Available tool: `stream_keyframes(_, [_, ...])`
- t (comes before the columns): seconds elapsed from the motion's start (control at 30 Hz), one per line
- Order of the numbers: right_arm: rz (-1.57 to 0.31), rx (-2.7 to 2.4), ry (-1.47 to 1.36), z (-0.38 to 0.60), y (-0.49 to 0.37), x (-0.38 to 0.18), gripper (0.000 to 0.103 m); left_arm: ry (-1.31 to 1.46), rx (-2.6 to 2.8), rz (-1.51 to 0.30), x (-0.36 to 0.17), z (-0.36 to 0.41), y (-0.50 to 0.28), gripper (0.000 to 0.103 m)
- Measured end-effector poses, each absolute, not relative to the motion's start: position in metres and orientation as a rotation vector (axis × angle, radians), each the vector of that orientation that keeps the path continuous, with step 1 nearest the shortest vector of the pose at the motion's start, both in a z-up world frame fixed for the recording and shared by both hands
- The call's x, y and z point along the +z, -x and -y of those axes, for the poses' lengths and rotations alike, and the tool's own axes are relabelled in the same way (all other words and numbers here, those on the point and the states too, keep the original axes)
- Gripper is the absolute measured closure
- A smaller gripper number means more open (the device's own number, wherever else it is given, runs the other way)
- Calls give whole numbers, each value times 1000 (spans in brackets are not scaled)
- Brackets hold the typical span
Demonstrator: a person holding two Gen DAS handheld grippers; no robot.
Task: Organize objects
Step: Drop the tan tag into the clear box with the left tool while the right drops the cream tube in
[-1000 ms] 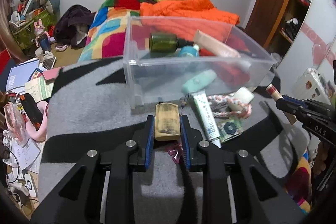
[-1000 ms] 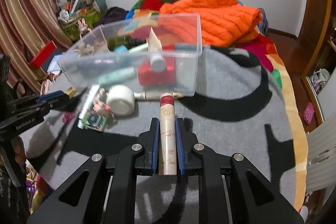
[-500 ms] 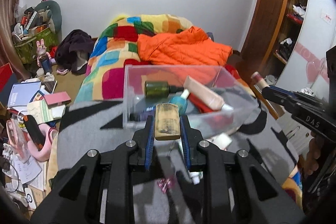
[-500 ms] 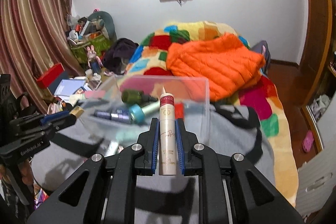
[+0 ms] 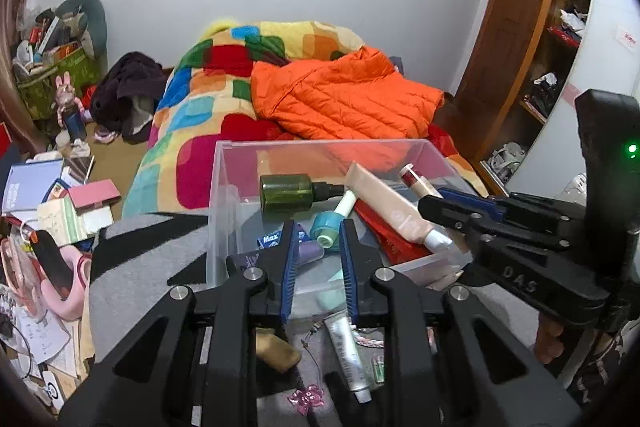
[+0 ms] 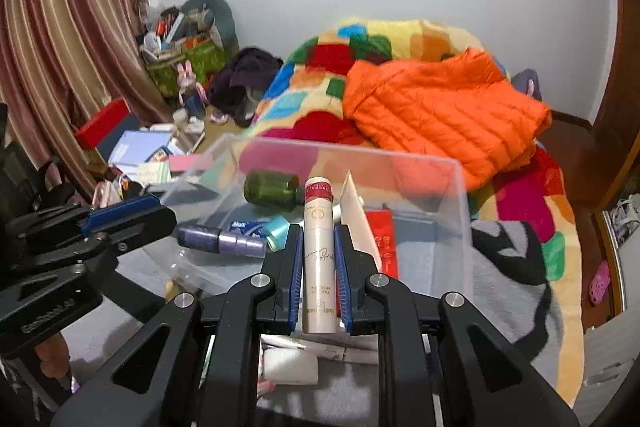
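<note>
A clear plastic bin (image 5: 224,187) (image 6: 460,211) sits on the grey blanket and holds a green bottle (image 5: 286,191) (image 6: 270,190), a beige tube (image 5: 390,207), a teal bottle (image 5: 328,227), a purple bottle (image 6: 222,241) and a red box (image 6: 384,239). My left gripper (image 5: 316,247) is open and empty over the bin's near edge. A tan block (image 5: 278,347) lies on the blanket under it. My right gripper (image 6: 318,255) is shut on a cream tube with a red cap (image 6: 319,255), held over the bin; it also shows in the left wrist view (image 5: 416,183).
A white-green tube (image 5: 346,355), a pink charm (image 5: 306,395) and a rope toy lie on the blanket in front of the bin. An orange jacket (image 5: 344,99) lies on the colourful quilt behind. Clutter covers the floor at left (image 5: 48,195).
My left gripper has opened and the tan block has dropped onto the blanket in front of the bin. Both grippers have moved forward over the bin. The right still holds the cream tube.
</note>
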State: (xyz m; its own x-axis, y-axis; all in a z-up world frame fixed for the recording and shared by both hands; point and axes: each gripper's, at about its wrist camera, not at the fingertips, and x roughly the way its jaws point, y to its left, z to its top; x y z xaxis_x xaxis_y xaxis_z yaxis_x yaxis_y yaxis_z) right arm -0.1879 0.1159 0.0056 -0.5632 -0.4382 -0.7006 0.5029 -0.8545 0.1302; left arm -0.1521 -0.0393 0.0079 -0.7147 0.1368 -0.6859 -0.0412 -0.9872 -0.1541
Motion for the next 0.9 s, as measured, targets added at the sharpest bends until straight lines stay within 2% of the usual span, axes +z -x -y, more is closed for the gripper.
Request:
stream_keyframes(0.37, [-128, -2310, -1139, -107, 211, -17, 89, 1254, 2785, 164, -13, 60, 118, 81])
stream_keyframes(0.57, [-133, -2284, -1196, -102, 221, -24, 89, 1399, 2718, 173, -47, 68, 114, 61])
stream_keyframes(0.63, [-140, -2278, -1208, -100, 223, -26, 89, 1435, 2698, 190, -56, 68, 117, 50])
stream_keyframes(0.7, [-155, -2274, -1216, -97, 224, -27, 89, 1458, 2697, 169, -62, 64, 121, 45])
stream_keyframes(0.77, [-170, -2266, -1226, -95, 224, -29, 89, 1484, 2688, 142, -67, 61, 127, 41])
stream_keyframes(0.9, [-182, -2245, -1246, -94, 223, -31, 89, 1533, 2679, 102, -81, 57, 133, 41])
